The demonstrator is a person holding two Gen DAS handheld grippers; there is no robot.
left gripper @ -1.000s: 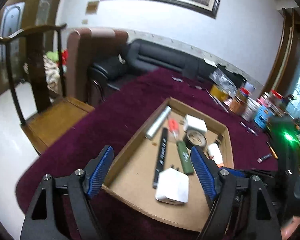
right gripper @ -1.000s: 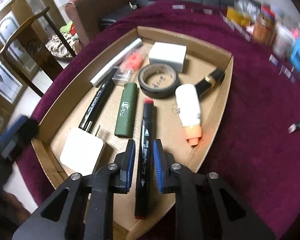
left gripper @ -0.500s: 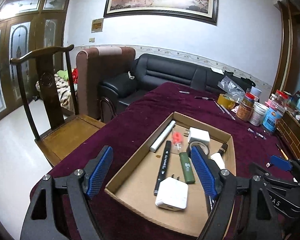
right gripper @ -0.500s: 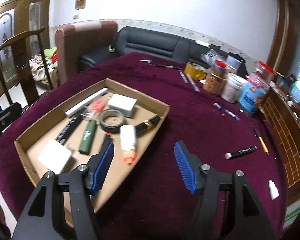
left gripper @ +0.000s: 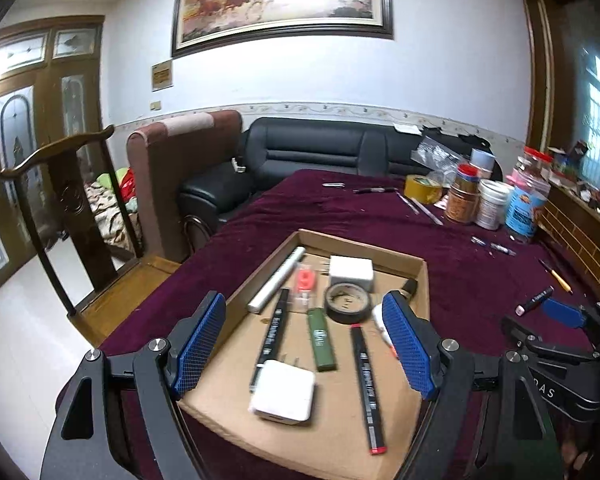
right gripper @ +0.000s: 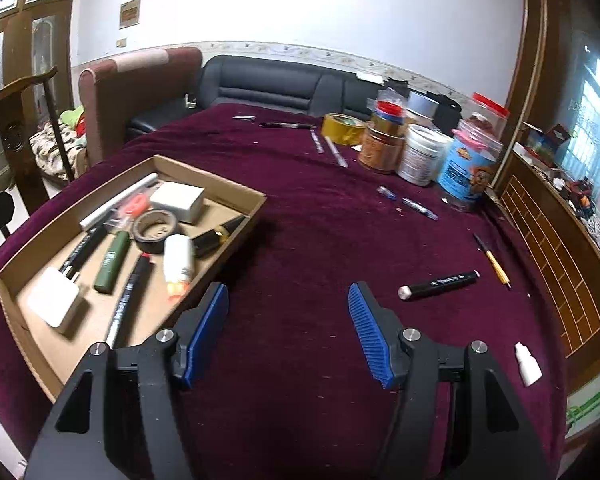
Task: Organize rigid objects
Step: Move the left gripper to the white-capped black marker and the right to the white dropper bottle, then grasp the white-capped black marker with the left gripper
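The right gripper (right gripper: pixel 288 332) hangs with jaws apart and empty above the cloth, the cardboard tray (right gripper: pixel 216 184) to its left, a black marker (right gripper: pixel 438 285) ahead right.

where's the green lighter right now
The green lighter lies flat in the cardboard tray, left in the right wrist view, between two black markers, just below the black tape roll.
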